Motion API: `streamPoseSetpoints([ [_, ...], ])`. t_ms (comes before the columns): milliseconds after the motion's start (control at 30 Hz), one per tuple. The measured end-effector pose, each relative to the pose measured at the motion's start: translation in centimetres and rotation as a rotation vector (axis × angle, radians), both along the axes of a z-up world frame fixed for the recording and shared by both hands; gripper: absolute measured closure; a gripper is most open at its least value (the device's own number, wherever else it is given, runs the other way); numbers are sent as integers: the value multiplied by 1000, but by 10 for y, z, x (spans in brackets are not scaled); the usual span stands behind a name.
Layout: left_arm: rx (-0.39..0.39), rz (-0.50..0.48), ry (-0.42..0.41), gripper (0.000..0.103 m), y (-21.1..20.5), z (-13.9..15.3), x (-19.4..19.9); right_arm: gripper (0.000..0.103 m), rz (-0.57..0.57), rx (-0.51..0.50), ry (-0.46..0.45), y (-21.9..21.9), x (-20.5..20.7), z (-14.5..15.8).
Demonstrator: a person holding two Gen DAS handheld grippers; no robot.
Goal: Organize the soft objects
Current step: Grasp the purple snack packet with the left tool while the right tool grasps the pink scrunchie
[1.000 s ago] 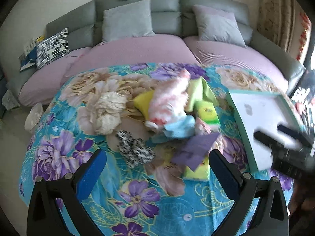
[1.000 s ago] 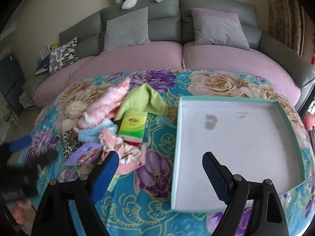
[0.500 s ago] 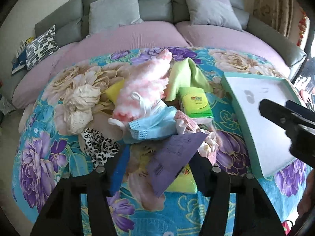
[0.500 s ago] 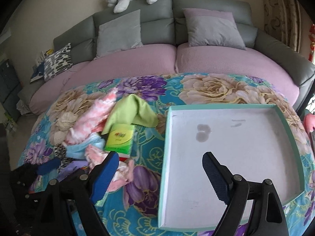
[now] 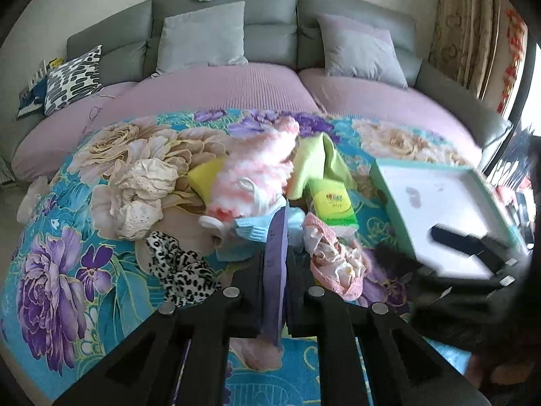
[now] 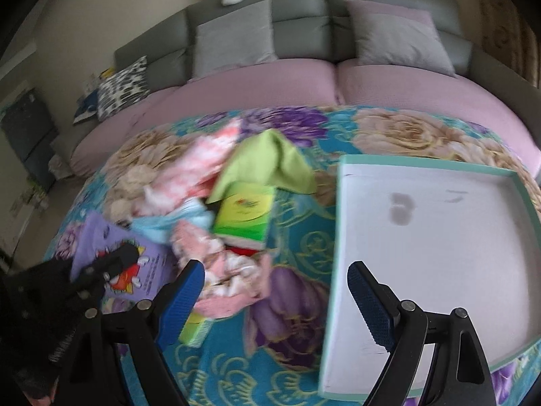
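- Since half a second ago we see our left gripper (image 5: 274,270) go from straddling the purple packet (image 5: 275,264) to clamped shut on it, and the packet now stands on edge between the fingers, raised off the pile; one second ago those fingers were wide apart above the floral blanket (image 5: 67,237).
- Our right gripper (image 6: 275,291) has swung leftward over the same span, yet its blue pads (image 6: 182,301) stay spread, gripping nothing.
- At the left edge we find bare blanket beside the cream lace cloth (image 5: 142,189) and the leopard-print cloth (image 5: 182,270); that side gives open room.
- Just ahead of the held packet lie the blue face mask (image 5: 253,230) and the pink fluffy cloth (image 5: 257,169), with a yellow sponge (image 5: 203,179) tucked behind it.
- Right of centre we see the green cloth (image 6: 267,162) draped against the green tissue pack (image 6: 245,213), and the pink floral cloth (image 6: 223,270) bunched near the right gripper's left finger.
- Between the pile and the tray (image 6: 341,237) runs a strip of bare blanket.
- On the right the tray's white floor holds nothing but a grey stain; its teal rim stands raised.
- Behind everything runs the sofa (image 5: 219,88) with its cushions.
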State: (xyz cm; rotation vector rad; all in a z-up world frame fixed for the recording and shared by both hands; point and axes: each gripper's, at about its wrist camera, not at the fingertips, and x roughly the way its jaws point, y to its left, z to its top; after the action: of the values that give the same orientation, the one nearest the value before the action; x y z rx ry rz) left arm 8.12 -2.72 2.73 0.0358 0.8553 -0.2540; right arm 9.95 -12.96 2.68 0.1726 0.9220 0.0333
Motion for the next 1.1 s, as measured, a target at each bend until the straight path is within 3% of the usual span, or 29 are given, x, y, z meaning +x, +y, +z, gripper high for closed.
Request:
streamPoseSetpoints([
  [267,-62,86,-22,93,30,8,-2,25,88,3,38,30,8,-18],
  [733,-75,153,40,93,51,-9,5,42,99,49,106,40,18,-49],
  [833,-74,155,45,93,51,-10,6,50,92,85,100,36,18,-49],
  [900,-71,157,48,93,51,-11,6,62,97,105,94,35,18,-49],
  [1100,-67,165,30,93,51,-5,4,76,109,112,64,36,13,-40],
])
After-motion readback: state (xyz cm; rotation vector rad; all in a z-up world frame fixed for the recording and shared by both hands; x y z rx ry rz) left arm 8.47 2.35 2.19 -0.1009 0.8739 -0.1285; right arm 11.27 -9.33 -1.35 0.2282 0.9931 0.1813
